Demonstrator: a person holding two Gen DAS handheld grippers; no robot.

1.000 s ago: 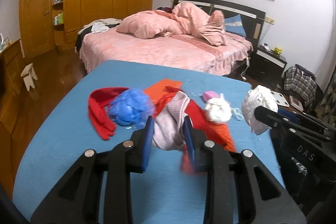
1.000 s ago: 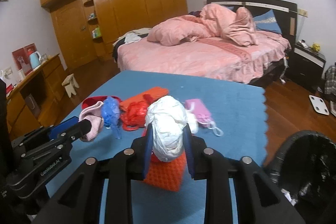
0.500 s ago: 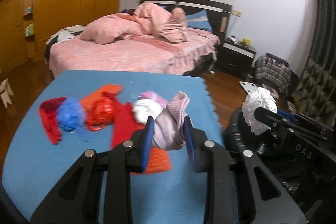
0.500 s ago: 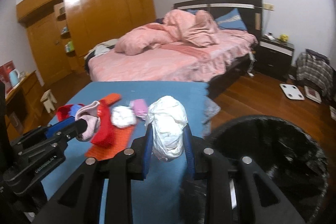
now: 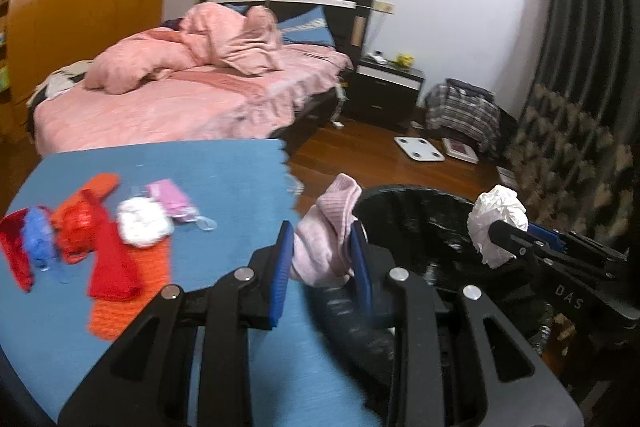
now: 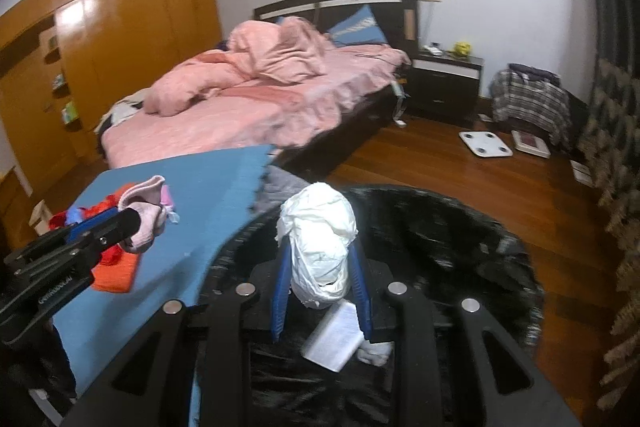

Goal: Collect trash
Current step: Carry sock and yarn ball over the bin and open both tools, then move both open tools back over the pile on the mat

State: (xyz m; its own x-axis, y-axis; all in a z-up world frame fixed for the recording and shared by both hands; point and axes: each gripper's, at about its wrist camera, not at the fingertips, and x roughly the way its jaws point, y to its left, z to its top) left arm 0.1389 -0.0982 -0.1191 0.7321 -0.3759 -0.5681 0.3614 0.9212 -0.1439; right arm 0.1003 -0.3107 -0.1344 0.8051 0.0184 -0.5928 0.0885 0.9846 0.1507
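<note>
Two soft, light loads are pinched mid-bundle: my left gripper (image 5: pixel 322 259) clamps the pink sock (image 5: pixel 326 227) at the bin's (image 5: pixel 420 211) rim, my right gripper (image 6: pixel 319 279) clamps the crumpled white bag (image 6: pixel 318 247) above its opening.

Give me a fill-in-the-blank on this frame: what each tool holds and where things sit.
1. The left tool is shut on a ____ knitted sock.
2. The right tool grips a crumpled ____ plastic bag.
3. The right tool hangs over the black-lined ____, whose rim shows behind it.
4. The red, orange and blue items lie on the ____ mat.

Missing words: pink; white; trash bin; blue
</note>
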